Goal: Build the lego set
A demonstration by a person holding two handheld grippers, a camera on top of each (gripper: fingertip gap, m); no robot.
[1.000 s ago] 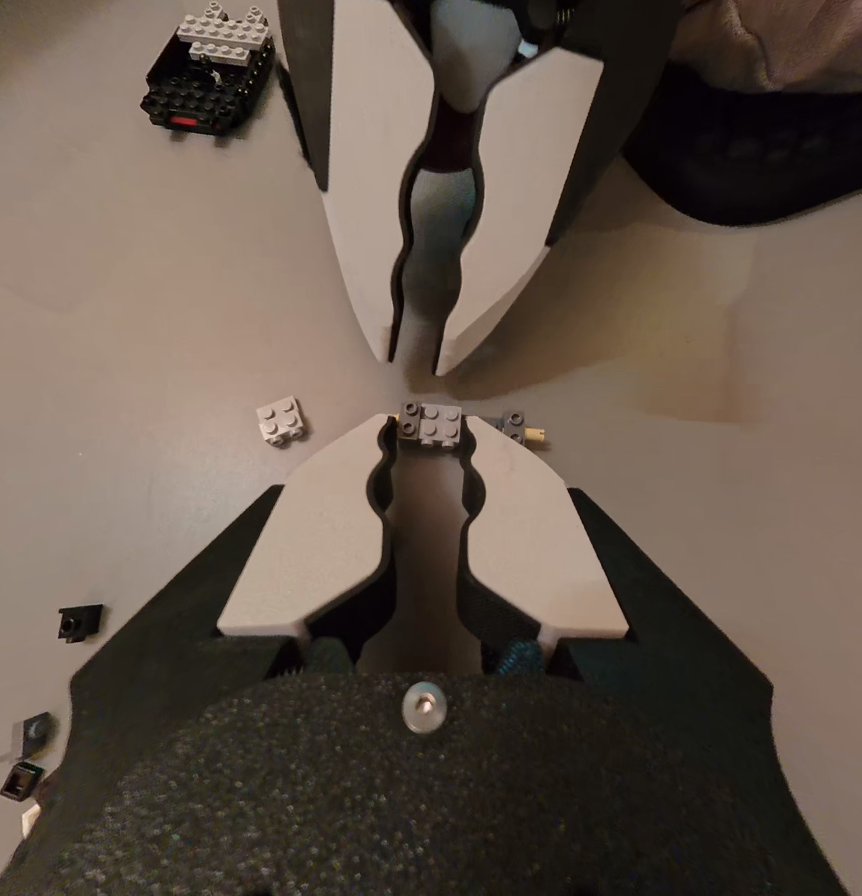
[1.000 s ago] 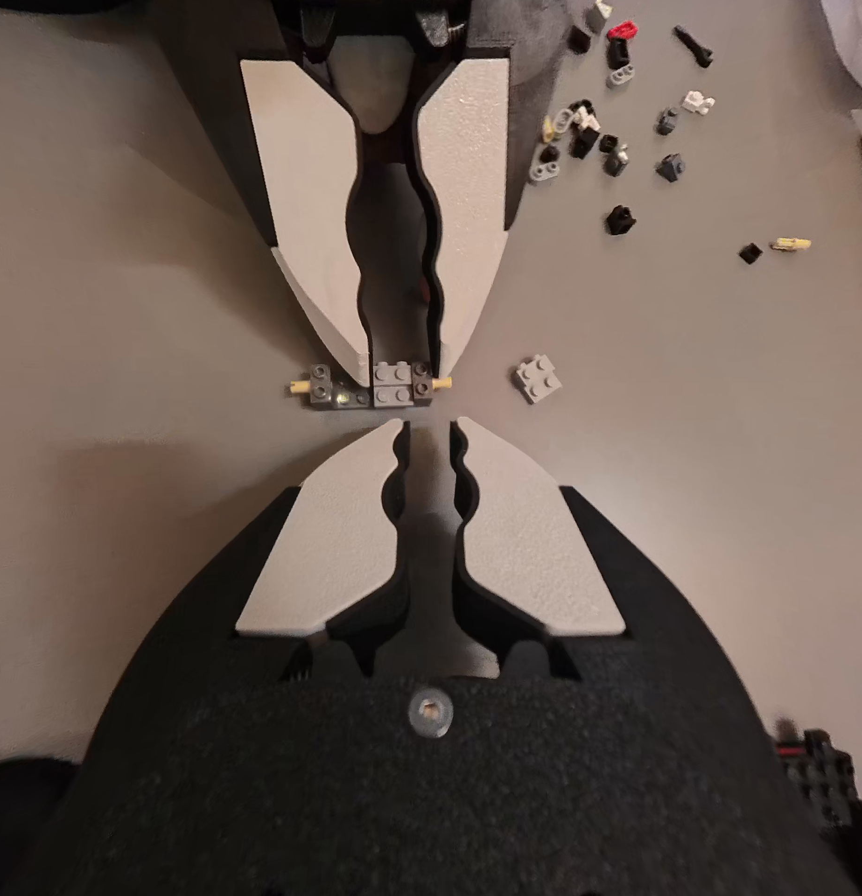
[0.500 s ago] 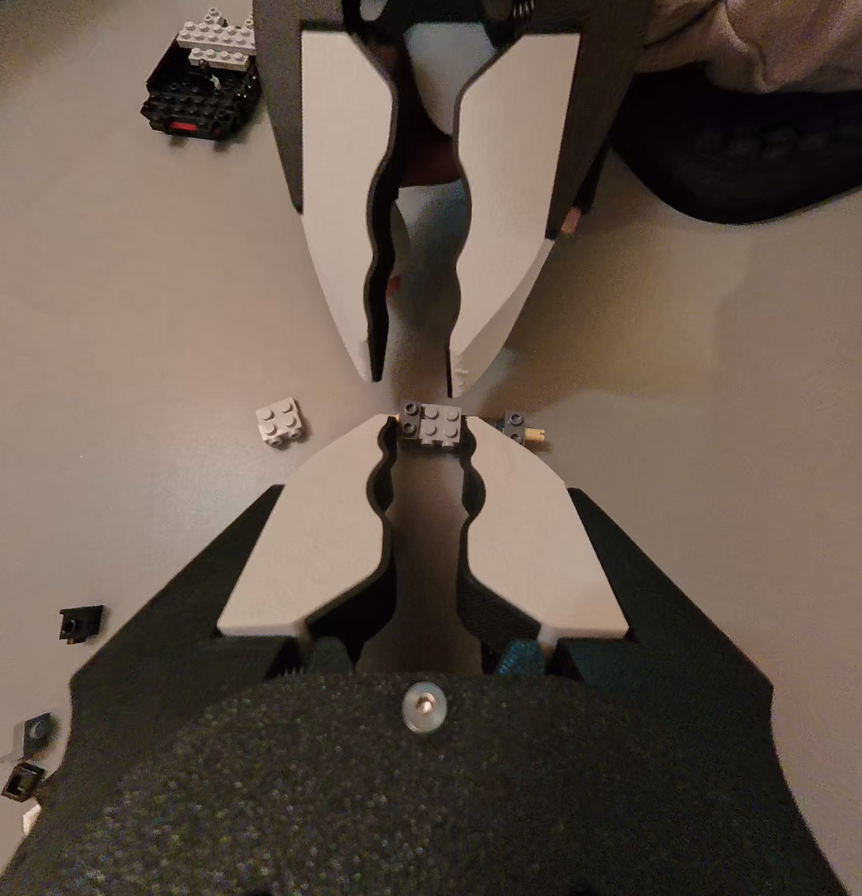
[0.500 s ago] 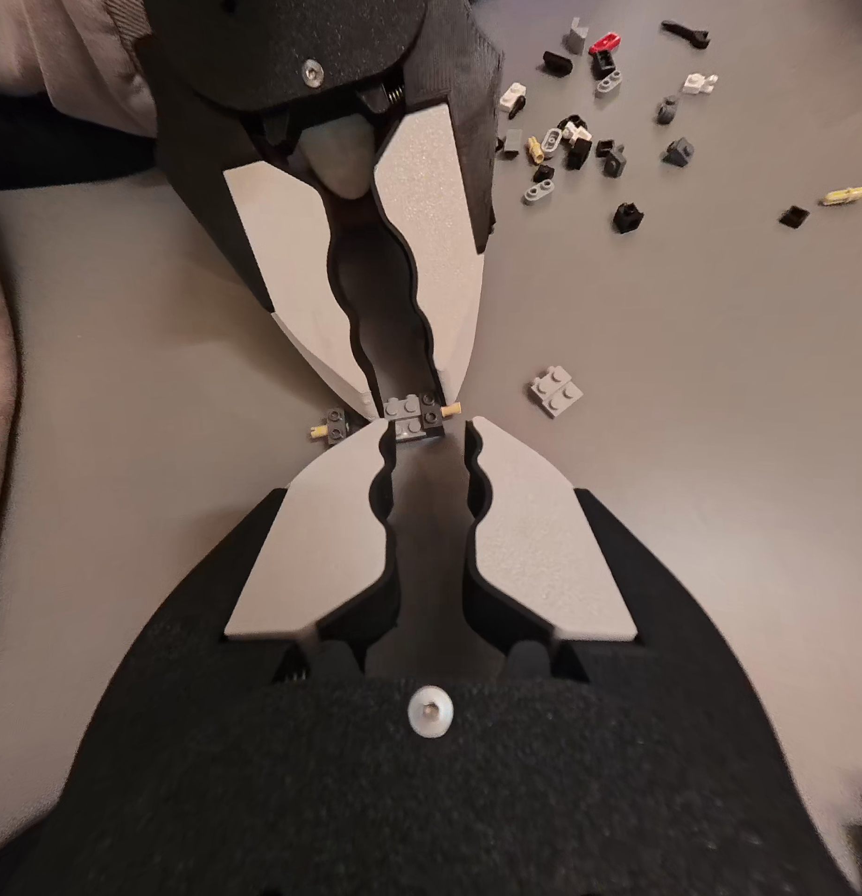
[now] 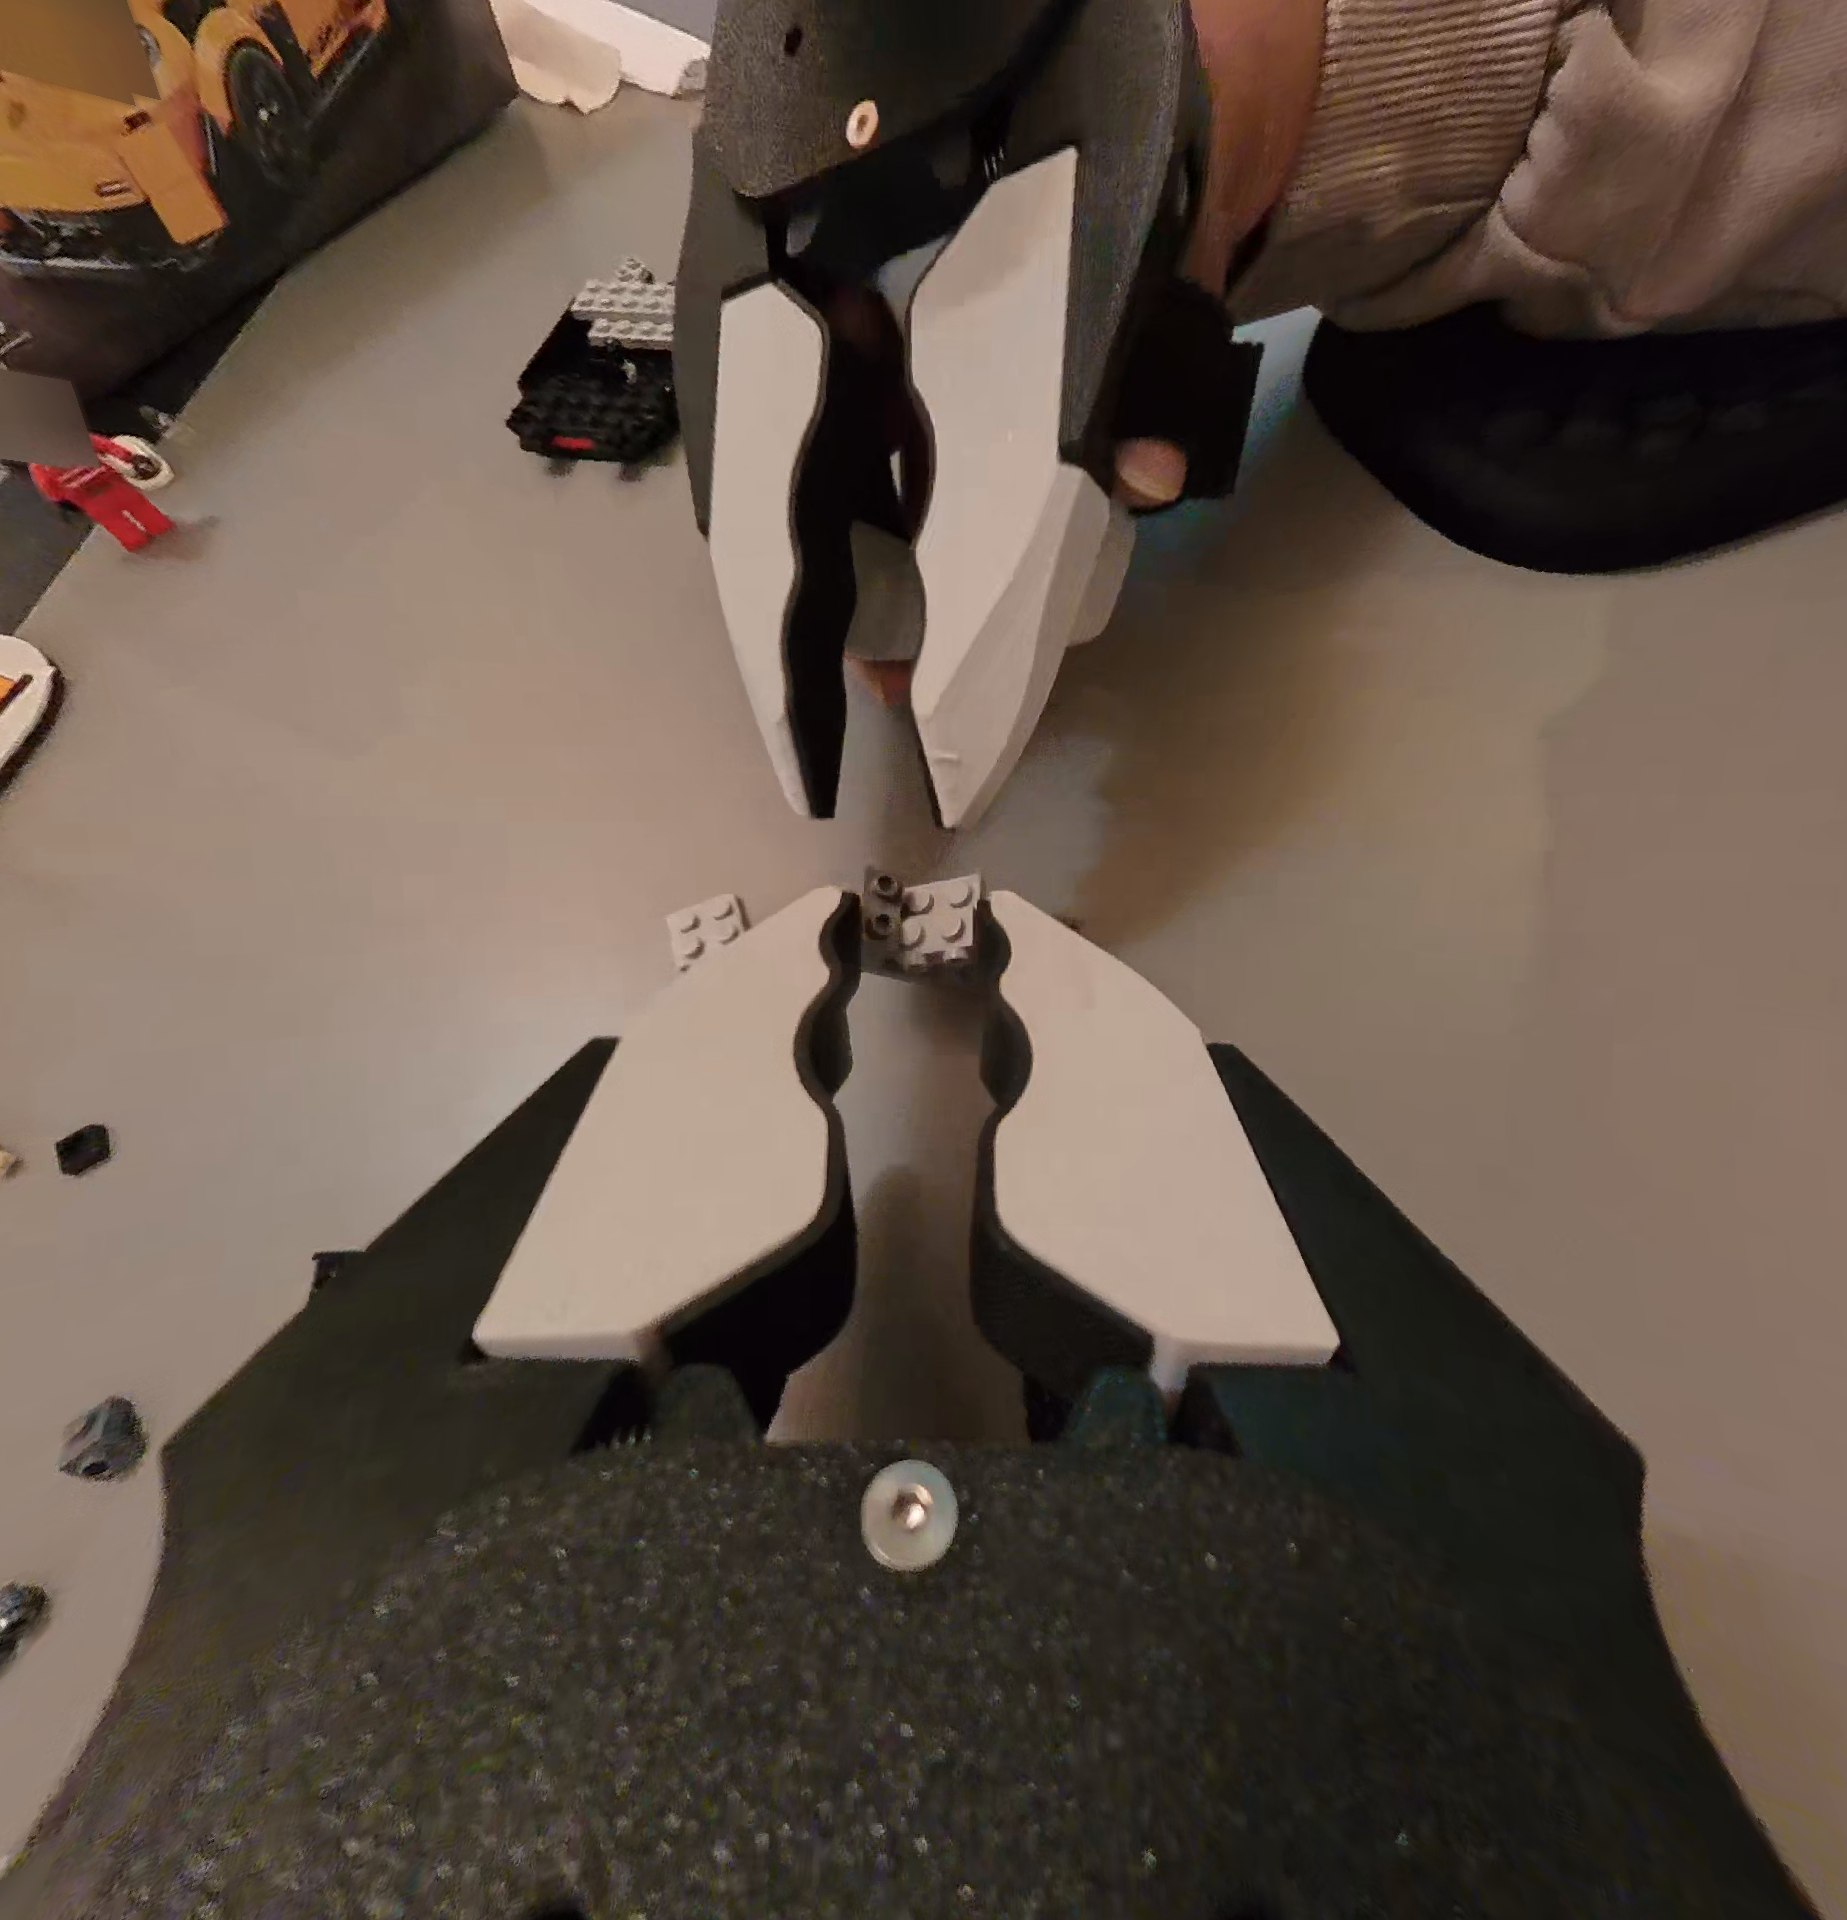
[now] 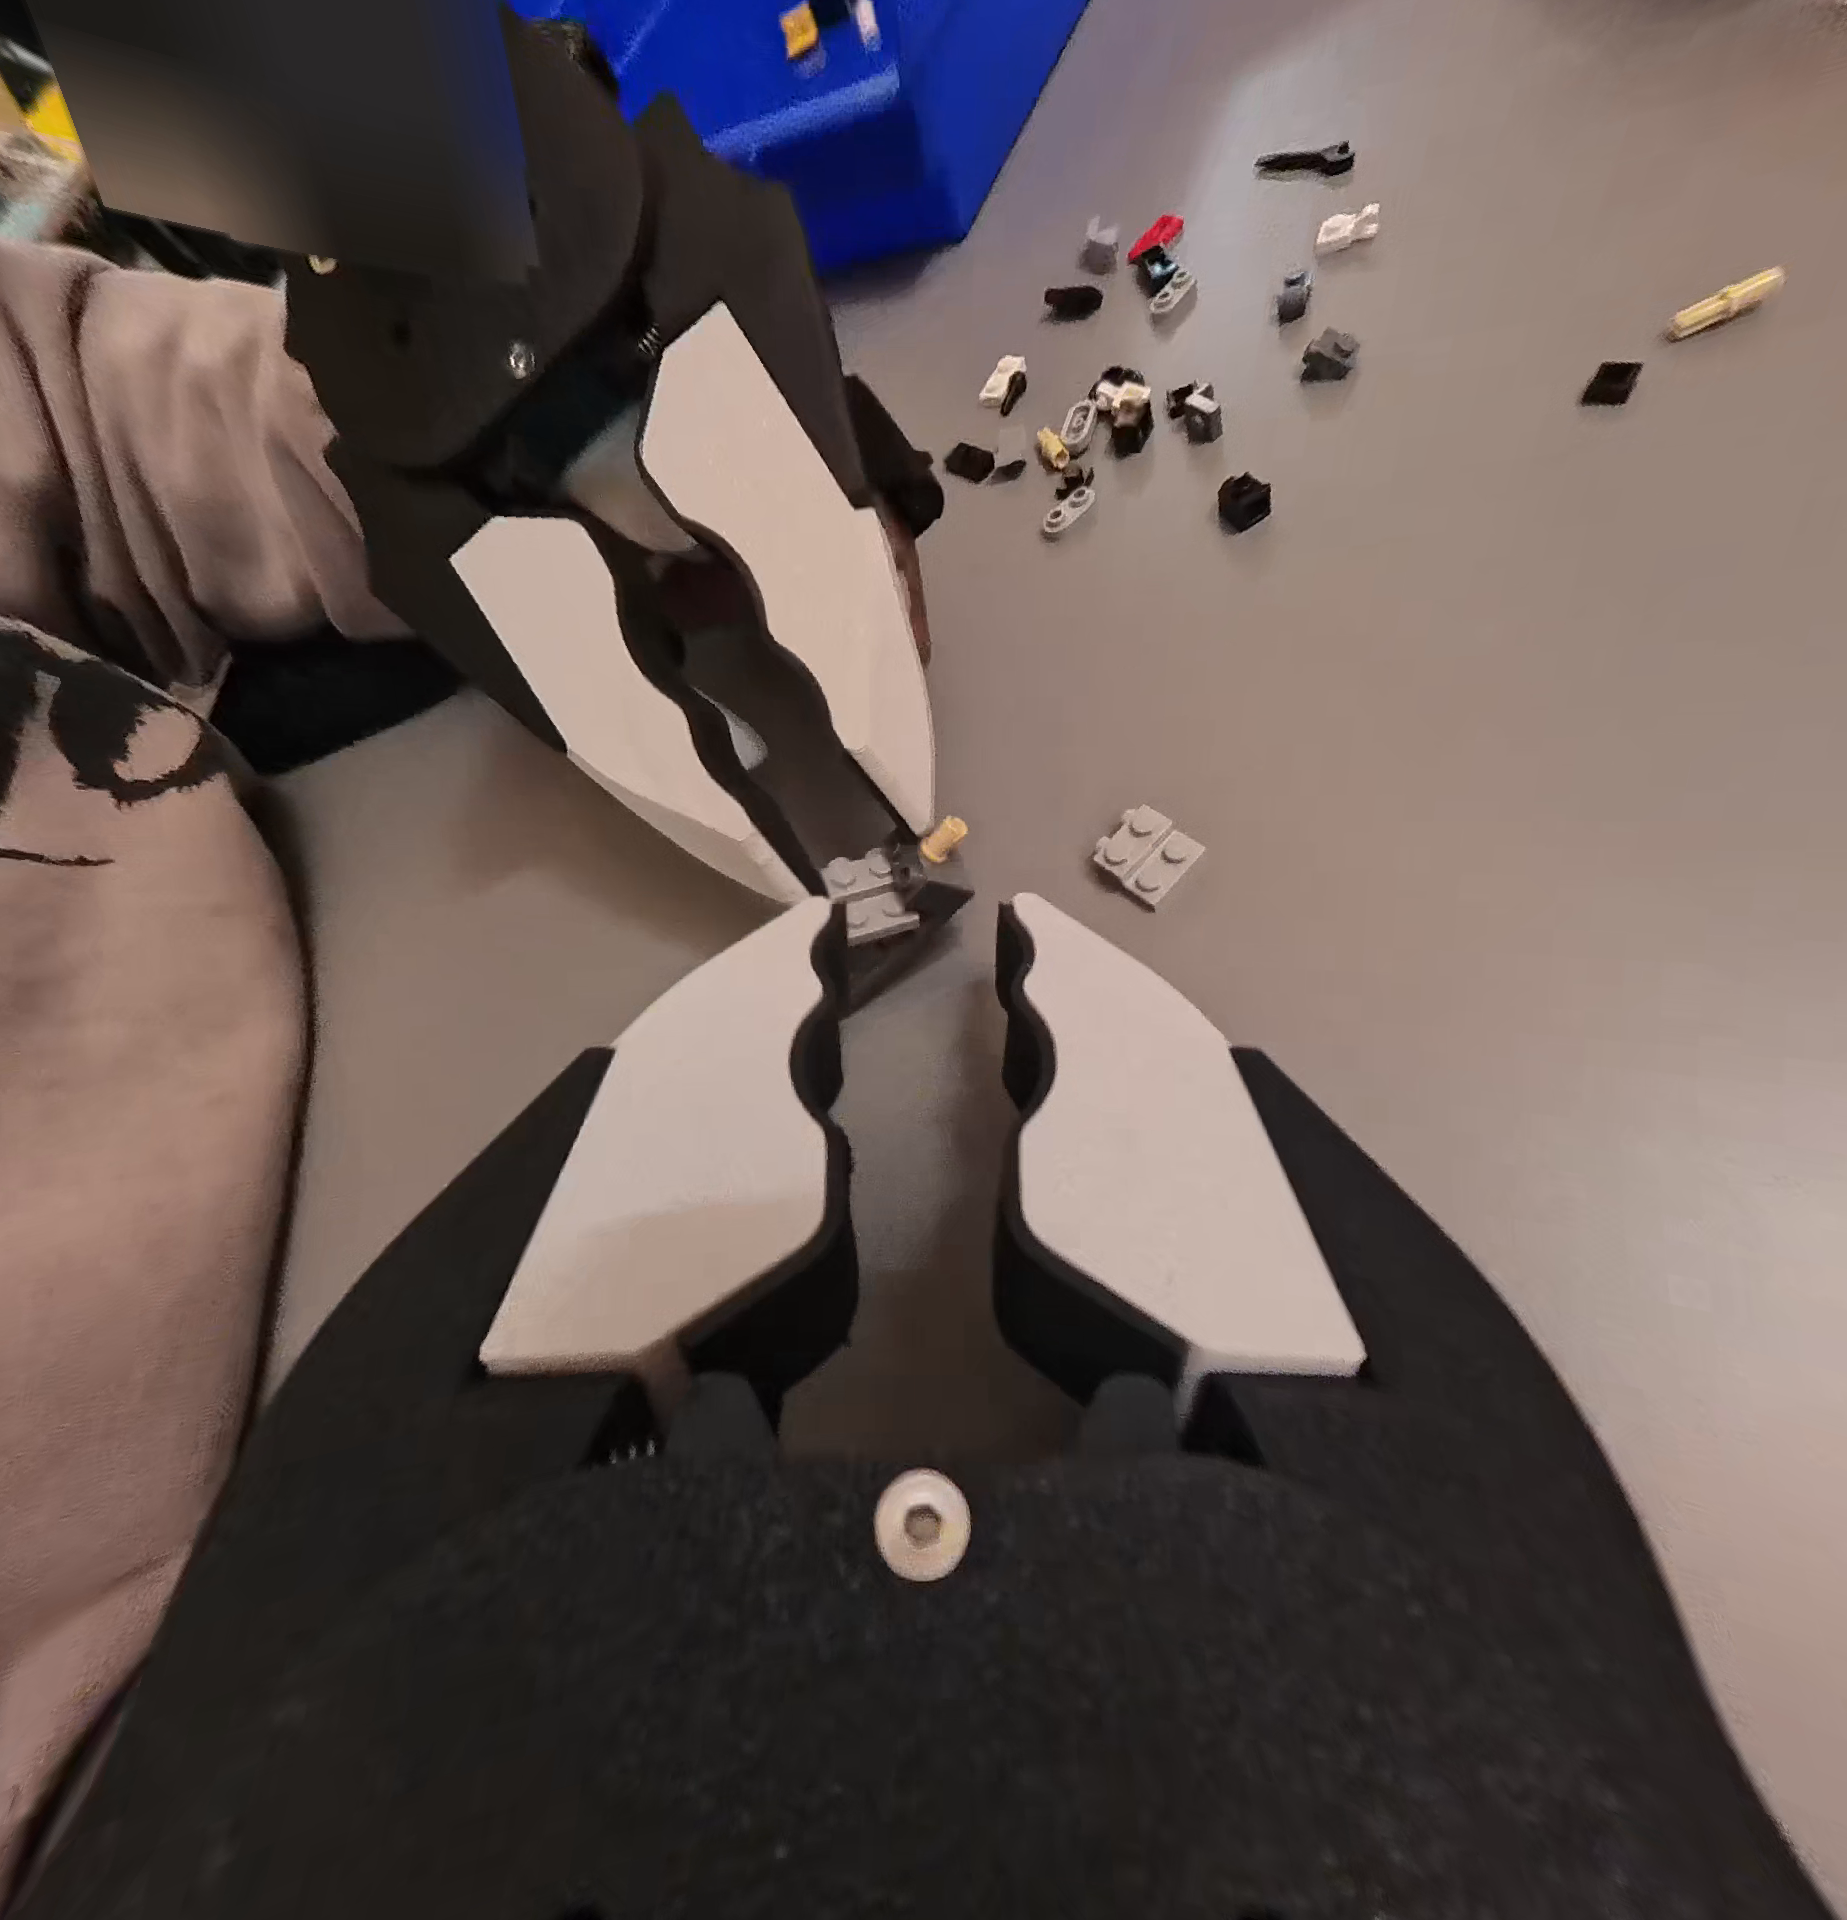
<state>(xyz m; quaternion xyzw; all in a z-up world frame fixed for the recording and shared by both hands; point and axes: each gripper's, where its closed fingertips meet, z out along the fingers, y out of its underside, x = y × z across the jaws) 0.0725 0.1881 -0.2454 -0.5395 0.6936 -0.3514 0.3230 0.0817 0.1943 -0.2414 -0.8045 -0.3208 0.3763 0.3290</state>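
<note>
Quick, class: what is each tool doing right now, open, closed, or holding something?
Left tool: closed on the small grey brick assembly.
Right tool: open, holding nothing; the assembly sits by its left fingertip.

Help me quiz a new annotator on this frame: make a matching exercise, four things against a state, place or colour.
Things:
1. grey brick assembly
2. loose light grey piece
3. right gripper
4. partly built model

States:
a. open, holding nothing
b. lying alone on the table
c. clamped in the left gripper
d. black with grey bricks on top

Pairs: 1-c, 2-b, 3-a, 4-d
</note>
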